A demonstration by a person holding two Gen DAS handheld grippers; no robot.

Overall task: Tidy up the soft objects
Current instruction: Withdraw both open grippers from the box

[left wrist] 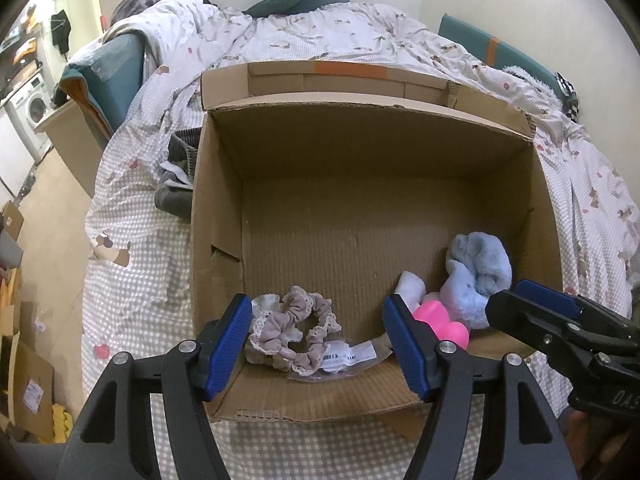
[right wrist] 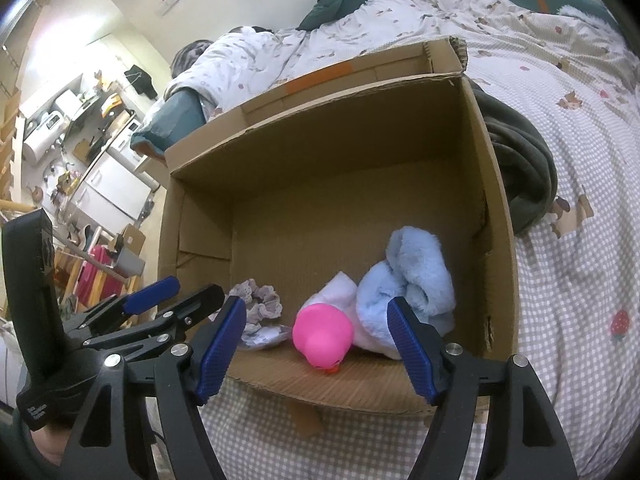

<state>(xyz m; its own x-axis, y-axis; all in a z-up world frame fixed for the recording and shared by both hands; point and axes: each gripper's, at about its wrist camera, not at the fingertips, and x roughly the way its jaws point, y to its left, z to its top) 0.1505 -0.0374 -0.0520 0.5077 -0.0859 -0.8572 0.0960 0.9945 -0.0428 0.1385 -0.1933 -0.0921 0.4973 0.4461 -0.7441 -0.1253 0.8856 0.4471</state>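
Observation:
An open cardboard box [left wrist: 360,148] [right wrist: 320,152] stands on the bed. On its floor at the near left lies a beige lace-edged scrunchie [left wrist: 292,332] [right wrist: 260,300] on a clear packet with a barcode label [left wrist: 348,358]. My left gripper [left wrist: 318,304] [right wrist: 192,290] hovers open above it, pads clear of the scrunchie. At the near right sit a pink rubber duck [left wrist: 440,324] [right wrist: 322,330], a white soft piece [left wrist: 412,288] [right wrist: 340,288] and a light blue fluffy item [left wrist: 476,272] [right wrist: 408,280]. My right gripper [right wrist: 316,306] [left wrist: 512,296] stands open over the duck, holding nothing.
The box rests on a checked quilt [left wrist: 132,264]. A grey garment [left wrist: 176,196] lies against its left wall and a dark green blanket [right wrist: 524,168] against its right wall. Beyond the bed's left edge are floor boxes [left wrist: 28,384] and a washing machine [left wrist: 32,108].

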